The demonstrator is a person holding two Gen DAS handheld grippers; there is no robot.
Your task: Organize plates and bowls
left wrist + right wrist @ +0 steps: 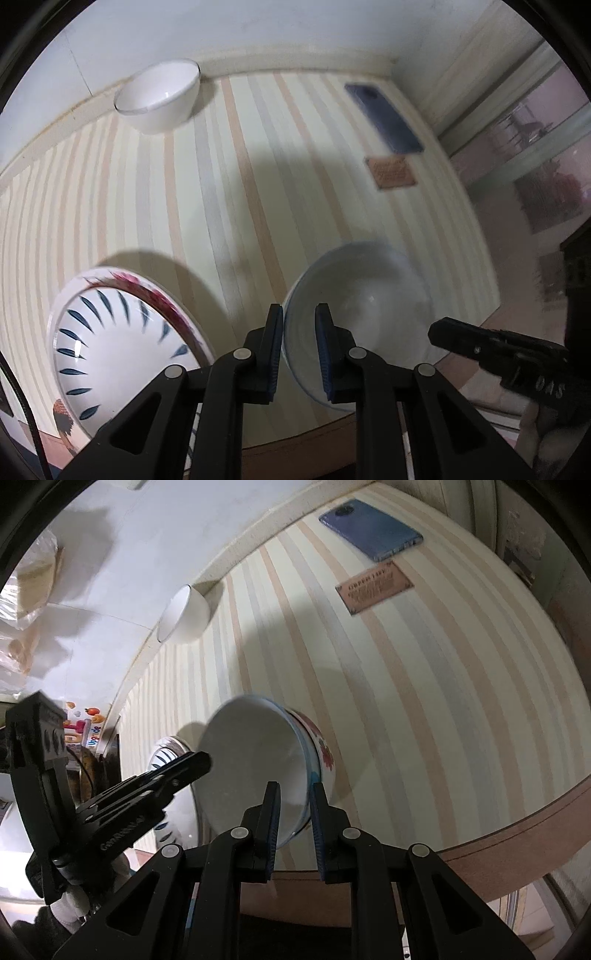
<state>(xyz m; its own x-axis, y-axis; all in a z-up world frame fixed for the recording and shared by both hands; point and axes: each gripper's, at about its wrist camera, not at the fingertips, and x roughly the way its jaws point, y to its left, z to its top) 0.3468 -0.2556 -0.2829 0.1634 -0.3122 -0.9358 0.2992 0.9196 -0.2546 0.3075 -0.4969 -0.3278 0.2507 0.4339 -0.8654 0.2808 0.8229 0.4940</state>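
- The floral bowl [258,771] is lifted and tilted above the striped table [443,701], its rim clamped from two sides: the left gripper [298,350] on one edge, the right gripper [293,823] on the opposite edge, each with one pad inside the wall and one outside.
- Step, as I judge it: carrying this bowl for stacking.
- Beside the bowl sits the blue-petal bowl on its plate [122,347], a likely destination; the white bowl [159,96] stands well away from it by the wall.
- Next move needs both hands travelling together, level.

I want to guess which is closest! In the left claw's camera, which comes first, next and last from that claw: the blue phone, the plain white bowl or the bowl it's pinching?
1. Pinched bowl: its rim sits in the left claw.
2. Plain white bowl: far left, by the wall.
3. Blue phone: far right corner. These last two are nearly too close to call.
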